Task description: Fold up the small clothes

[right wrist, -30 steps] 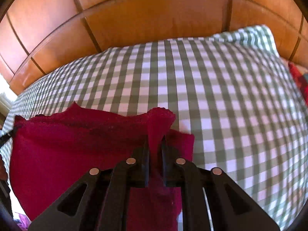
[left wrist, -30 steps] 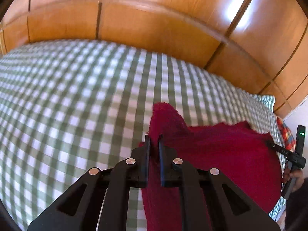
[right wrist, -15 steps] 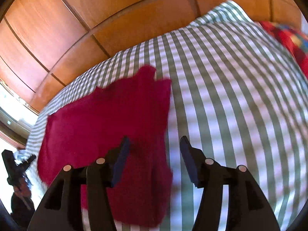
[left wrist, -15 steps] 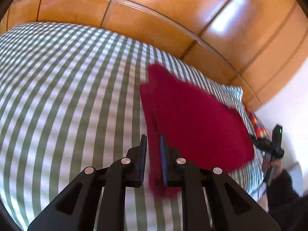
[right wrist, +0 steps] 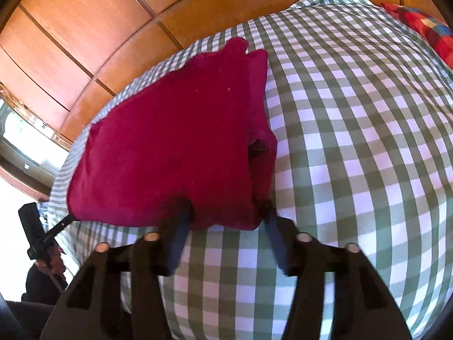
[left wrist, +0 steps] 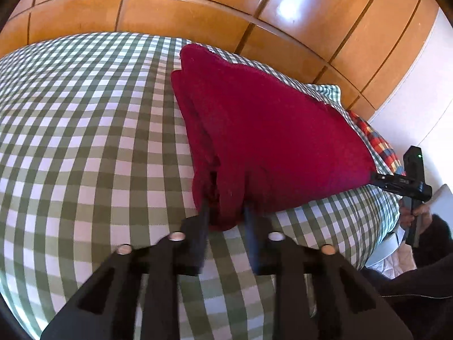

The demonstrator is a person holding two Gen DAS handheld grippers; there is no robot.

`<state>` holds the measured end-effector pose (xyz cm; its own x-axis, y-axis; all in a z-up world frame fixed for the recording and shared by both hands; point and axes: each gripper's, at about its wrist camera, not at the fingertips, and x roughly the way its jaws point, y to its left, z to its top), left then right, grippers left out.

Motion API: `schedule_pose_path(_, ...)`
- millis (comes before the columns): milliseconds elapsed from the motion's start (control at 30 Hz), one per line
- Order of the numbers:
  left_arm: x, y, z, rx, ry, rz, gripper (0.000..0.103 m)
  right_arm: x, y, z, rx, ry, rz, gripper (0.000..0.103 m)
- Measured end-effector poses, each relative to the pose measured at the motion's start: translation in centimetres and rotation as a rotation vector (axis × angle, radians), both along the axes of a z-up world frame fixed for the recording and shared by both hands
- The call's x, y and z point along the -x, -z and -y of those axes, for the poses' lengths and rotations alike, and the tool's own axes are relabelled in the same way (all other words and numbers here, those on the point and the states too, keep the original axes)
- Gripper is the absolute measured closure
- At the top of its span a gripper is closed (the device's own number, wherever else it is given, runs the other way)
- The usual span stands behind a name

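Note:
A dark red cloth (left wrist: 269, 130) lies folded in layers on the green-and-white checked bedspread (left wrist: 85, 141). My left gripper (left wrist: 226, 212) is at its near corner, jaws closing, with a thick bunch of the cloth filling the gap between them. In the right wrist view the same red cloth (right wrist: 170, 141) reaches to my right gripper (right wrist: 228, 218). Its jaws stand well apart and are closing; the cloth's near edge lies flat between the fingertips without being pinched. Each gripper also shows small at the cloth's opposite near corner in the other view.
Orange wooden panels (left wrist: 198, 5) rise behind the bed. A red, blue and yellow plaid fabric (right wrist: 424, 28) lies at the bed's right side. A bright window (right wrist: 19, 130) is at the left. A person's hand (left wrist: 416, 215) and dark sleeve sit by the bed's edge.
The cloth, lifted by two pinched corners a second ago, has been carried over and laid down folded. The right jaws let go and opened wide, then narrowed. The left jaws now sit wider around a thicker bunch.

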<state>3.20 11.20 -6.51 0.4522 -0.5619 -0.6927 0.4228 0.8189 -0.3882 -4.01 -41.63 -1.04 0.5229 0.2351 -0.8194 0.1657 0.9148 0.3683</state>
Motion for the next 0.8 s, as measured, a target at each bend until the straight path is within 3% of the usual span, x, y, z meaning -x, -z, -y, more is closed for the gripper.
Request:
schedule_pose_path(67,0.2,-0.8,-0.3,0.001,0.021,0.023,0.095,-0.1,-0.6,-0.7,0.033,-0.019,0.003,0.084)
schedule_pose_path(167,1.1,-3.7,-1.4,0.018,0.052,0.098,0.096,0.7,-3.3,-1.3,0.078,-0.055,0.064,0.086)
schedule_pose_path(267,2.1,-4.4,-1.7,-0.020,0.084,0.124,0.096,1.6,-3.5,-1.2,0.087,-0.071,0.053,0.087)
schedule_pose_path(367,2.5,-1.5,-1.7,-0.065,0.093,0.033,0.096,2.6,-1.1,-1.1,0.090,-0.075,-0.014,0.087)
schedule_pose_path(467,3.6,0.6,-2.1,-0.040,0.063,-0.033,0.096,4.1,0.3,-0.6,0.036,-0.050,-0.029,0.088)
schedule_pose_path(633,4.9,0.0,-3.1,0.011,0.012,-0.046,0.096,4.8,0.0,-0.7,0.049,-0.090,-0.042,0.087)
schedule_pose_path(700,4.5,0.1,-2.9,0.004,0.005,-0.068,0.095,4.4,-0.1,-0.8,0.049,-0.112,-0.050,0.084)
schedule_pose_path(800,4.2,-0.9,-2.8,0.041,-0.003,-0.086,0.091,4.2,-1.1,-1.1,0.072,-0.129,-0.033,0.052)
